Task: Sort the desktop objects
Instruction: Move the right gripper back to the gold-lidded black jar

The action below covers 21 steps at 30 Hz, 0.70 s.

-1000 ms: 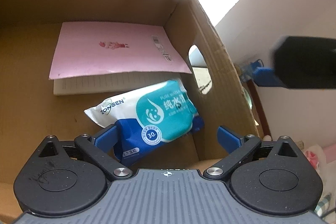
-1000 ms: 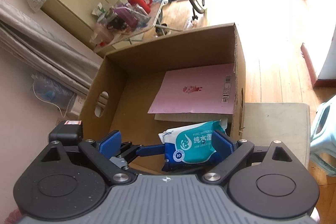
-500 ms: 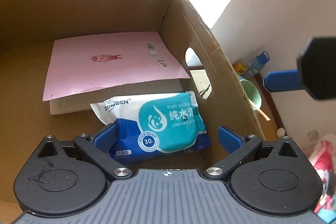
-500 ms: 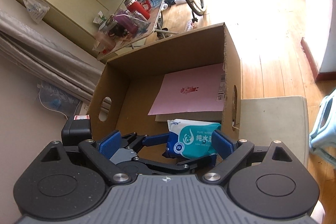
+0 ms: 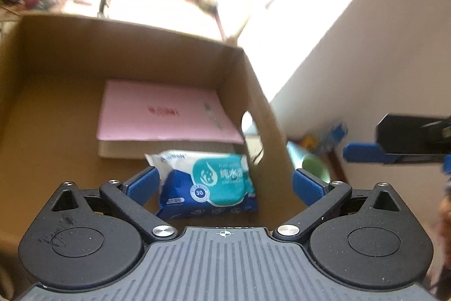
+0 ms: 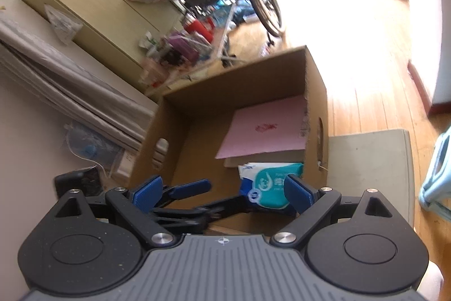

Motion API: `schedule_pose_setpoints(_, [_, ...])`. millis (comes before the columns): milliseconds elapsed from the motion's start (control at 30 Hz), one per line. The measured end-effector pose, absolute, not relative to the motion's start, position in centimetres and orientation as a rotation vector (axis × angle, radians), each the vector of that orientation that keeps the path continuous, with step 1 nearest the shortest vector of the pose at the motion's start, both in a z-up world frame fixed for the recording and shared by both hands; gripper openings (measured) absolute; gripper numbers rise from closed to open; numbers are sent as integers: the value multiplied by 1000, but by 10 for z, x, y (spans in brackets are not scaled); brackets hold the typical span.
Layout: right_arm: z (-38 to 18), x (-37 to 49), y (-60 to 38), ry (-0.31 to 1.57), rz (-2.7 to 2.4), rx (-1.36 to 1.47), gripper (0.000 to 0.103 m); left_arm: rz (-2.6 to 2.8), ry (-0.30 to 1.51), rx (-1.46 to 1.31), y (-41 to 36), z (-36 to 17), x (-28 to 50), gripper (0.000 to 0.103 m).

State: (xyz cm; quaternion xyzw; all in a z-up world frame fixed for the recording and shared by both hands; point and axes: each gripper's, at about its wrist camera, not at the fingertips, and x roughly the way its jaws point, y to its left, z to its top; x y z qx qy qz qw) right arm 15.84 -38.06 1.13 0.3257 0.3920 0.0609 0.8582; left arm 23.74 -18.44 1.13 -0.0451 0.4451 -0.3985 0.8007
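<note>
Right ahead of the left gripper (image 5: pixel 224 184) sits the pack of wet wipes (image 5: pixel 210 184), lying flat on the floor of the cardboard box (image 5: pixel 141 47), close to the wall on the gripper's right side. Both blue fingers are spread wide with nothing between them (the pack is lower down, not touched). Just past the wipes is a pink notebook (image 5: pixel 157 110) on top of a paler pad. Over to the right hangs the right gripper (image 6: pixel 222 188), also wide open and empty, looking down at the box from outside.
</note>
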Motion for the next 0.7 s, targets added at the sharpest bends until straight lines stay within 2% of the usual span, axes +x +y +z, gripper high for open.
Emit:
schedule_pose_setpoints(200, [33, 127, -365, 731, 196, 655, 98, -757, 800, -141, -124, 47, 189, 102])
schedule_pose_setpoints(333, [44, 111, -345, 708, 236, 589, 100, -679, 745, -120, -88, 53, 154, 102])
schedule_pose_setpoints(500, [48, 97, -316, 708, 283, 507, 102, -593, 735, -95, -58, 40, 119, 102])
schedule_pose_setpoints(700, [31, 96, -280, 769, 330, 449, 102, -546, 750, -11, -59, 10, 91, 102])
